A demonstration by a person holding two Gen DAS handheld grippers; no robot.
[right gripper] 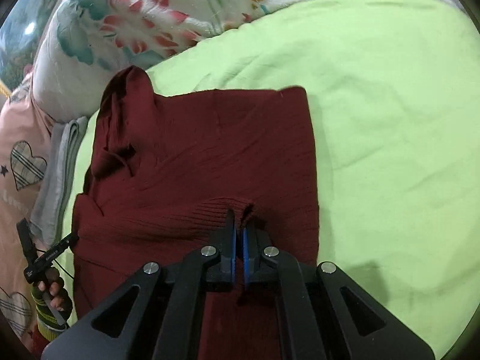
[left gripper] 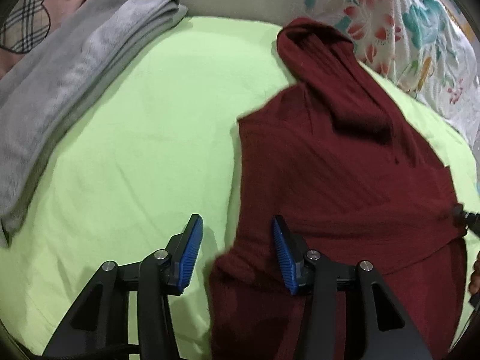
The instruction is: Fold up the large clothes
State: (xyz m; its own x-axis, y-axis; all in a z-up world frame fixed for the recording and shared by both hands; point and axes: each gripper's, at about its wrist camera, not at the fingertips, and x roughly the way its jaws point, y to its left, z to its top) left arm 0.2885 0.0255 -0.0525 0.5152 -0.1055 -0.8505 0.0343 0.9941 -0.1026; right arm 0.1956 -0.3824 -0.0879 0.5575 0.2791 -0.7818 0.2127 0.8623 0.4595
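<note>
Dark red sweater (right gripper: 204, 156) lying spread on the light green bed sheet (right gripper: 390, 120), partly folded, with one straight edge on its right side in the right wrist view. Bunched up and lumpy at the far end, near the flowery quilt (right gripper: 126, 30).

Right gripper (right gripper: 239, 225) pointing steeply down at the near part of the sweater. Jaws squeezed almost together, with a ribbed bit of the red knit pinched between the blue pads. Cloth pulled up into a little ridge right at the fingertips.

Left gripper (left gripper: 237, 228) also tilted down toward the bed. Jaws about half open, nothing pinched between them. Left finger (left gripper: 192, 240) over bare green sheet, right finger (left gripper: 283, 252) over the edge of the sweater. Sweater edge running down between the two fingers. Touching the cloth or just above it, cannot tell.

Folded grey blanket (left gripper: 69, 75) lying along the far left side of the bed, well apart from the sweater. Pink pillow with checked hearts (right gripper: 27, 162) past the blanket, at the edge.

Person's hand (right gripper: 55, 294) seen low on the left in the right wrist view, fingers wrapped round the black handle of the other gripper, a striped sleeve at the wrist. A little dark bit of the right gripper peeking in at the right edge of the left wrist view, beside the sweater.
</note>
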